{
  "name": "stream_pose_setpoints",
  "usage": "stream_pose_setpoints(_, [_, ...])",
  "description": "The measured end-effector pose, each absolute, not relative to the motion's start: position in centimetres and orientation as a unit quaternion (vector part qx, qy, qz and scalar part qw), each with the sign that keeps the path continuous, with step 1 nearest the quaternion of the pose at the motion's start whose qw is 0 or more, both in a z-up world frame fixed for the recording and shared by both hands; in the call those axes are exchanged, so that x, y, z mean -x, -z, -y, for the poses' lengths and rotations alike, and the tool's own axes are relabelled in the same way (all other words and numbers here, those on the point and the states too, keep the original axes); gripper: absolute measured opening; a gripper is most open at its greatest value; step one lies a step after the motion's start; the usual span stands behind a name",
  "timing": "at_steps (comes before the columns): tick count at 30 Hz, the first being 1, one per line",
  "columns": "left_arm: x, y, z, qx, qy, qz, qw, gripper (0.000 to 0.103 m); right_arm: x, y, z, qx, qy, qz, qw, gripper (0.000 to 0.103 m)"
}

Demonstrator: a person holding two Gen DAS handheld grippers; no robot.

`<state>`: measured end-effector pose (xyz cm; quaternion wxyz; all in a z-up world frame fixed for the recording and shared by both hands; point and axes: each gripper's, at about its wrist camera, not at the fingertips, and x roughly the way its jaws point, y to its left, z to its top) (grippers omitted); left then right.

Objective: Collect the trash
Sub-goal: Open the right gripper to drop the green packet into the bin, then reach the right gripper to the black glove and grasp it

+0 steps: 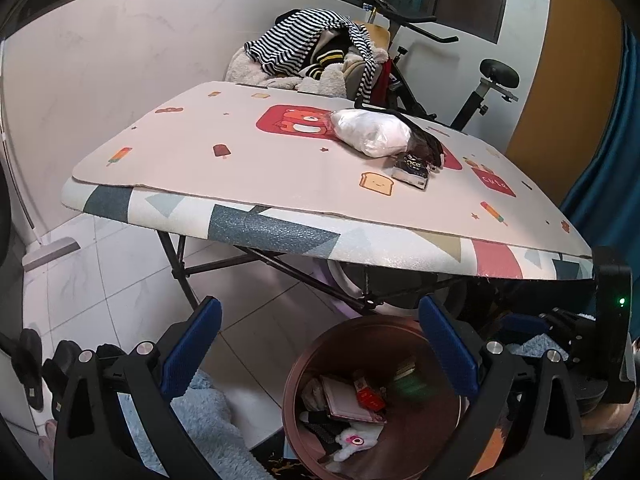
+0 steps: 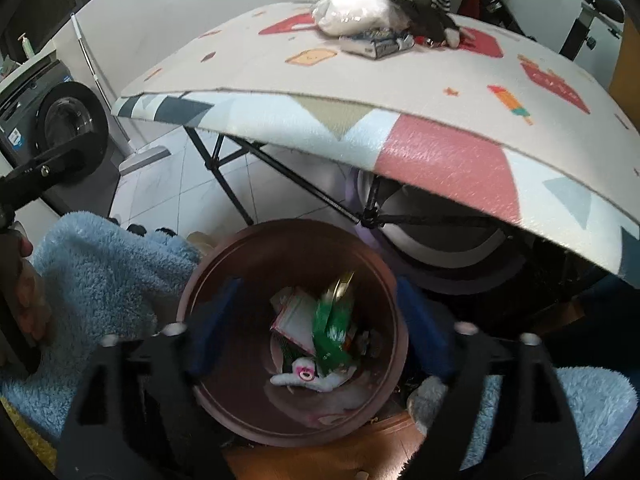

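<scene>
A brown round bin [image 2: 208,264] stands on the floor under the table's front edge, with several wrappers and a small pink-and-white toy inside. My right gripper [image 2: 318,286] hangs open right over its mouth, nothing between the blue pads. Below it, a blurred green packet [image 2: 332,324] lies inside the bin, free of the fingers. My left gripper [image 1: 320,308] is open and empty, up and to the left of the bin [image 1: 304,360]. On the table [image 1: 240,184] lie a white plastic bag [image 1: 372,132] and a dark packet [image 1: 412,170].
The folding table's black legs [image 1: 180,264] cross behind the bin. Fluffy blue fabric [image 2: 100,272] lies on both sides of it. A hand [image 2: 28,300] grips a handle at left. A washing machine [image 2: 52,128], an exercise bike [image 1: 480,92] and piled clothes [image 1: 312,52] stand behind.
</scene>
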<state>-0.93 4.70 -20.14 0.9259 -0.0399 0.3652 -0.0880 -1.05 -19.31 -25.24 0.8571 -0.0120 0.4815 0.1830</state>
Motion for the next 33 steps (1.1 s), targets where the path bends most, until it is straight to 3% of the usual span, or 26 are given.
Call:
stream_pose_setpoints(6, [1.0,20.1,-4.6,0.040,0.087,-0.364,0.927,0.096,0.9,25.1,19.7,0.009,-0.167,-0.478,0.862,0.097])
stream_pose_setpoints(33, [-1.1,19.9,-4.7,0.059,0.096,-0.366,0.924,0.097,-2.7,21.2,25.9,-0.101,-0.130,-0.436,0.885,0.097])
